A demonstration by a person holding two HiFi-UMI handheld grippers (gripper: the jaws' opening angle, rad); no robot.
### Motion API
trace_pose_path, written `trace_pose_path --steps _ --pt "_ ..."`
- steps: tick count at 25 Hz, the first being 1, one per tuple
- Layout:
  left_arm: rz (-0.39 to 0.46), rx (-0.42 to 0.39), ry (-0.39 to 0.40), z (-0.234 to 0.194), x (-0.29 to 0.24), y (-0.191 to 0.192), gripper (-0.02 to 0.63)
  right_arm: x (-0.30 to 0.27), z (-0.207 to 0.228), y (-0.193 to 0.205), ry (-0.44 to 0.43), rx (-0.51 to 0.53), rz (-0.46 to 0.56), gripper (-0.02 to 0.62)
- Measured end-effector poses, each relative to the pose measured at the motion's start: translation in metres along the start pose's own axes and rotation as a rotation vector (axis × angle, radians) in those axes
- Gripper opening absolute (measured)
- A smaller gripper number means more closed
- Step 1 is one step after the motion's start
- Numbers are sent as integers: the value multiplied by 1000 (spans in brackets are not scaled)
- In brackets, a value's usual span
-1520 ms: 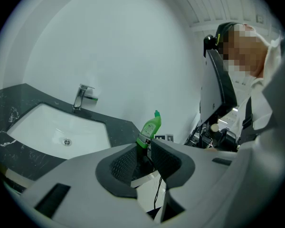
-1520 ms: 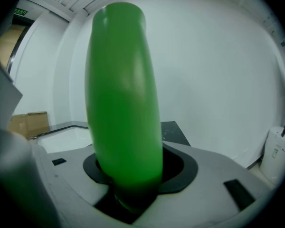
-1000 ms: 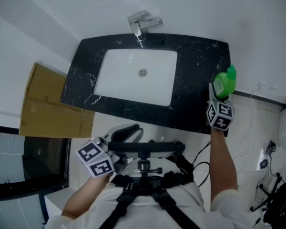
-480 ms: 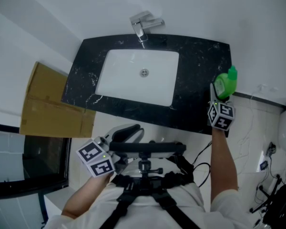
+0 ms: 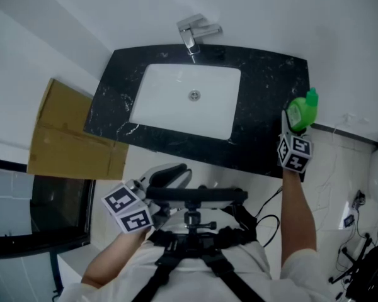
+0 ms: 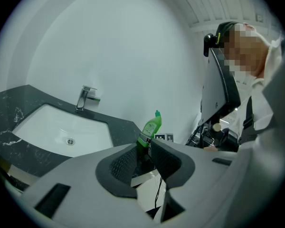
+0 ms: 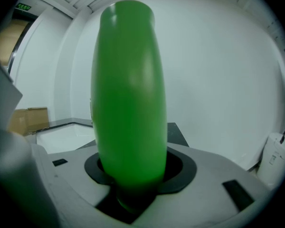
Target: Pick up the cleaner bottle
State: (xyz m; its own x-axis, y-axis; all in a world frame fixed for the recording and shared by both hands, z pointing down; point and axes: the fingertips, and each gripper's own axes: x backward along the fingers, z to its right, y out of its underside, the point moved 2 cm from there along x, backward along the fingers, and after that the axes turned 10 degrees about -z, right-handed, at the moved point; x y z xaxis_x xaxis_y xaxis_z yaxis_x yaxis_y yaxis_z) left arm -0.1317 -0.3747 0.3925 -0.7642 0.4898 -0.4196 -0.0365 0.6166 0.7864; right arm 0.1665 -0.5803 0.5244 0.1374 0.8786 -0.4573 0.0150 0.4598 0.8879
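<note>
Our right gripper [image 7: 131, 177] clamped on the green bottle [image 7: 128, 89] at the counter's [image 5: 264, 87] right end, its label too small to read, our left gripper [image 6: 143, 156] narrowly parted, empty.

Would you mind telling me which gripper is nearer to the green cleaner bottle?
Right. The right gripper has its jaws closed on the cleaner bottle; the left gripper sits well away, low by the person's body, jaws open.

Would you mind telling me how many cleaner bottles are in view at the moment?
1: the green plastic cleaner bottle at the black counter's right end, between the right gripper's jaws. No others are visible.
</note>
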Motion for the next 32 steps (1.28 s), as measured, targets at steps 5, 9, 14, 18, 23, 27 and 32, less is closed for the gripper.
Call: trace_pose_path --steps 5,9,14,18,23,27,32 --pt "5 4 -7 -1 3 0 92 2 -3 -2 3 33 -11 186" --pt "6 6 -4 -2 4 -1 92 1 -2 -2 6 46 -18 183" --pt "4 8 -1 -2 4 0 92 2 -3 -3 -3 37 -23 179" --pt "1 8 4 -2 5 0 92 5 -4 -4 -9 34 -30 178" --pt "-1 13 9 -3 3 1 92 9 -4 -7 -16 64 -26 176" --pt "1 16 15 -3 2 3 92 12 -7 -12 -36 89 -19 176" --pt "10 25 24 -4 0 1 92 17 -7 -16 -48 90 -25 176"
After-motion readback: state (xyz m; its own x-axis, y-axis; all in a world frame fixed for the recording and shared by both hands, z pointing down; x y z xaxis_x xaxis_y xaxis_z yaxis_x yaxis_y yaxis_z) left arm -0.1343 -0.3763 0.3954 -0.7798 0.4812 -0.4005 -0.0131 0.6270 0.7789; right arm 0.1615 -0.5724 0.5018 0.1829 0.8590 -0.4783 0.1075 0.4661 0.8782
